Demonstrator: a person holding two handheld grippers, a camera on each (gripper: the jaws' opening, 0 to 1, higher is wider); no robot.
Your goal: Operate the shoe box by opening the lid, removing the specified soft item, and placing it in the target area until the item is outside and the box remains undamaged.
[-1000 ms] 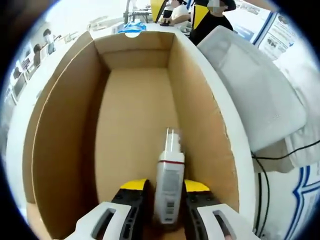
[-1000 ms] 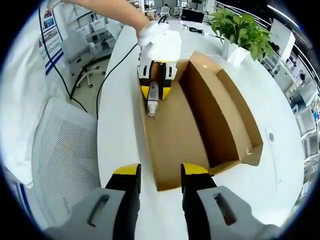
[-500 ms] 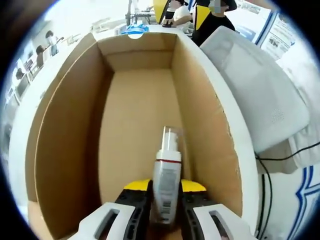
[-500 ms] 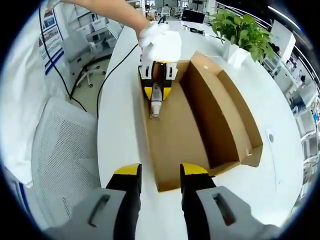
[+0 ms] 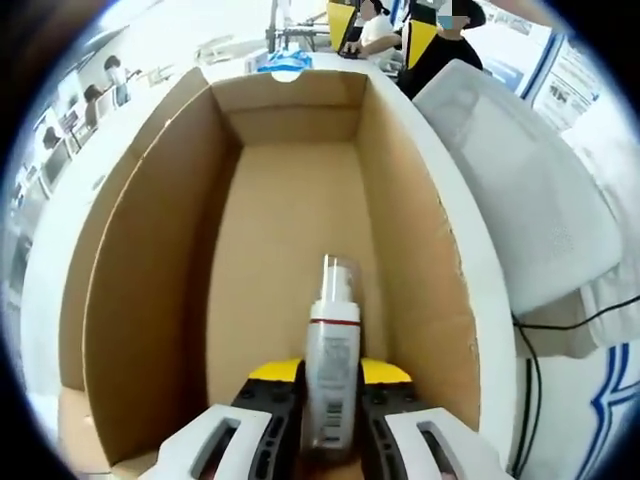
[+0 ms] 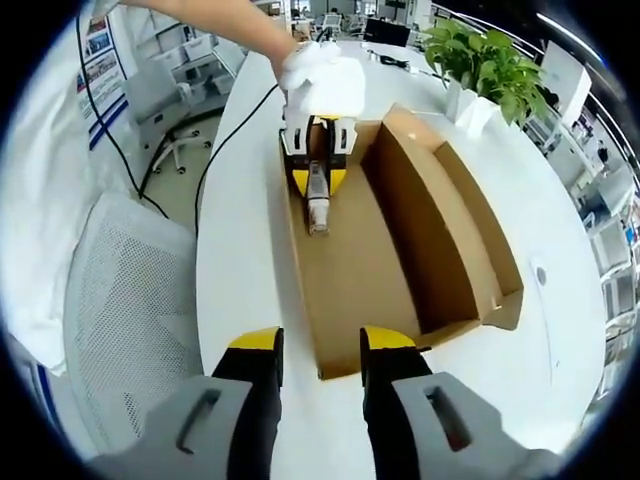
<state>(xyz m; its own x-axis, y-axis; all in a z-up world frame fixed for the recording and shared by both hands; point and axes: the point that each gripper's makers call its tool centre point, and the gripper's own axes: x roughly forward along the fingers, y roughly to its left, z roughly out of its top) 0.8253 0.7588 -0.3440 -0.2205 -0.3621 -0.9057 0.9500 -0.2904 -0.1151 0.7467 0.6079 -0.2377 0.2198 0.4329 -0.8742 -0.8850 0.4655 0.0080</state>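
1 left gripper (image 5: 331, 375) clamps bottle (image 5: 332, 375) inside box (image 5: 150, 260).

L hand-held gripper (image 5: 331, 385) clamped, R hand-held gripper (image 6: 320, 350) jaws apart

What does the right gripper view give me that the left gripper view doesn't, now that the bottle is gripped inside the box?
The right gripper view alone shows the opened lid lying beside the box, the potted plant, the gloved hand on the left gripper, and the right gripper open over the table. The left gripper view alone shows the box's far end wall and seated people beyond. Both show the box and the bottle clamped in the left gripper.
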